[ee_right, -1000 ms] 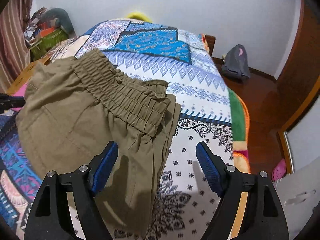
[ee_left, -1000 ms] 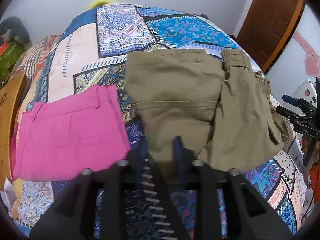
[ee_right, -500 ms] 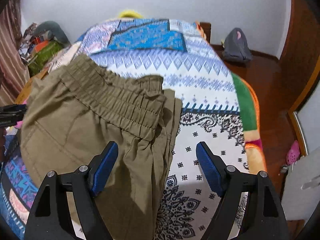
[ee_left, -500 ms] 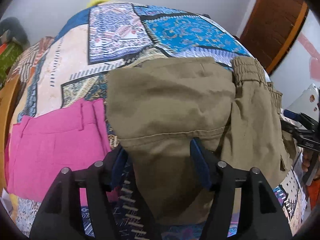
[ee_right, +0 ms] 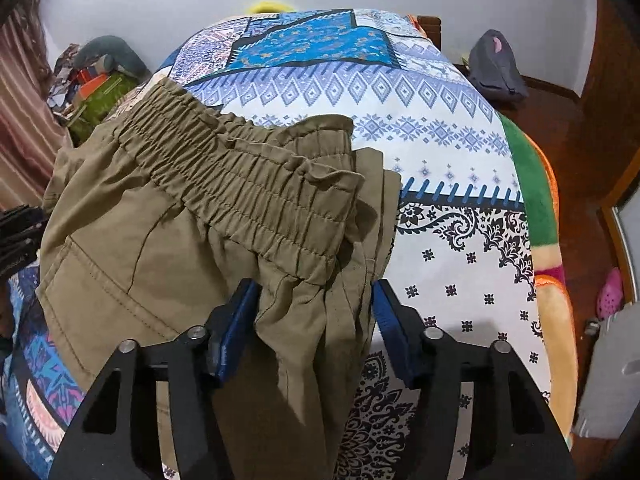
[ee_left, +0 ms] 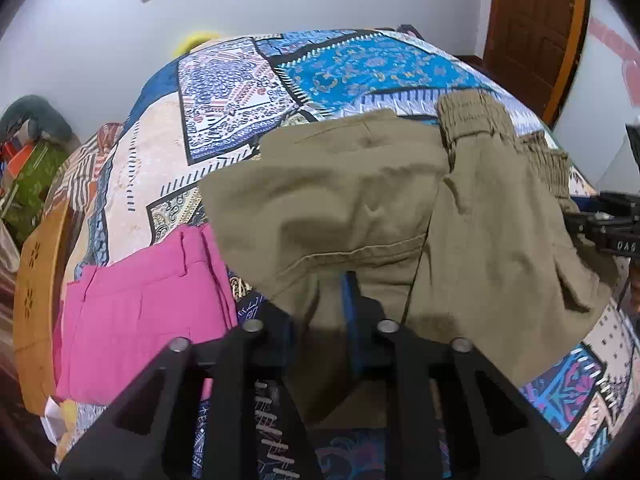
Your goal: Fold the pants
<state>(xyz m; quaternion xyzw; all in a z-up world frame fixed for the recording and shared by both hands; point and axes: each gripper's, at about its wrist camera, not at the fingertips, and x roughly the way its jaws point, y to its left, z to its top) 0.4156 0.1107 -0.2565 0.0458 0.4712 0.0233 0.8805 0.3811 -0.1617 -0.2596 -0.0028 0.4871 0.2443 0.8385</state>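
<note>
Closing my left tool on the olive pants, near edge bunched btwn the pads; they lie partly folded on the bed beside pink pants. Right view: right tool closing round the waistband side, pads not pressing yet. Last fold left, I'd say.

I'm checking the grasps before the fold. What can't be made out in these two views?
- Left wrist view: left gripper pads, buried in the olive-green cotton pants.
- Right wrist view: right gripper closing around the pants; contact unclear.
- Pants legs: cut off at the lower edge.
</note>
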